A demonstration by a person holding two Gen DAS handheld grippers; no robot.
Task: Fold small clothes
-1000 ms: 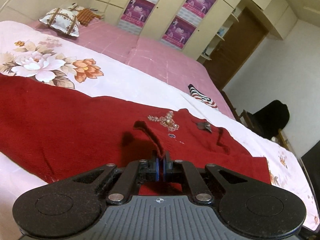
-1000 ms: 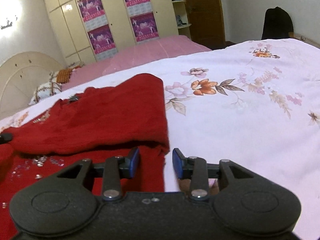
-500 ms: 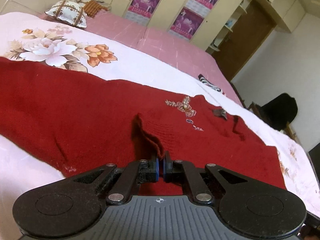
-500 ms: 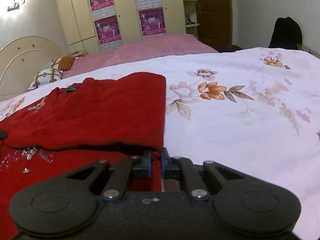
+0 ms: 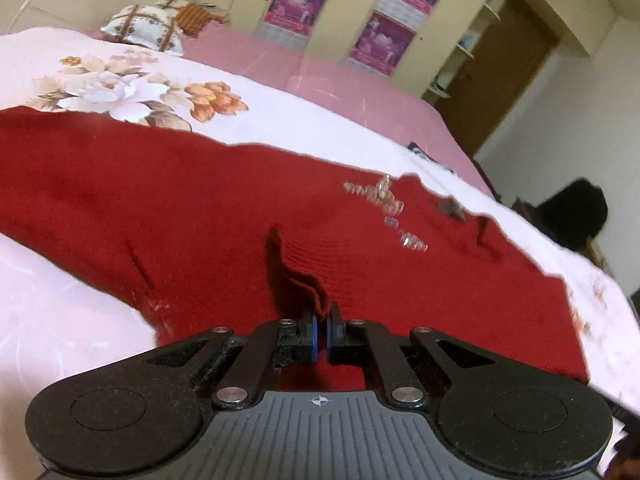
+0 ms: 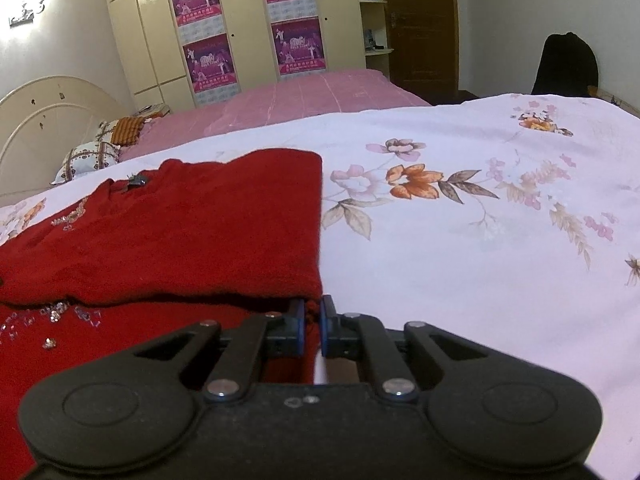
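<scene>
- The bed fills both views, under a pale sheet printed with flowers; a pink cover runs along its far side
- A cream wardrobe with purple posters stands behind the bed, a brown door to its right
- The red sweater lies spread on the sheet; in the right wrist view one part of it is folded over the rest, with a straight edge facing the bare sheet
- A curved cream headboard stands at the head end, with patterned pillows before it
- A dark garment hangs over a chair beyond the bed's foot
- The left tongs are closed on a raised fold of the sweater's knit, which stands up from the flat cloth just ahead of the tips
- The right tongs are closed almost fully, pinching the near corner of the folded layer at its edge beside the sheet
- Clear beads are sewn near the neckline, and more glitter on the lower layer in the right wrist view
- A small dark tag sits at the collar
- A striped item lies on the pink cover; what it is cannot be told
</scene>
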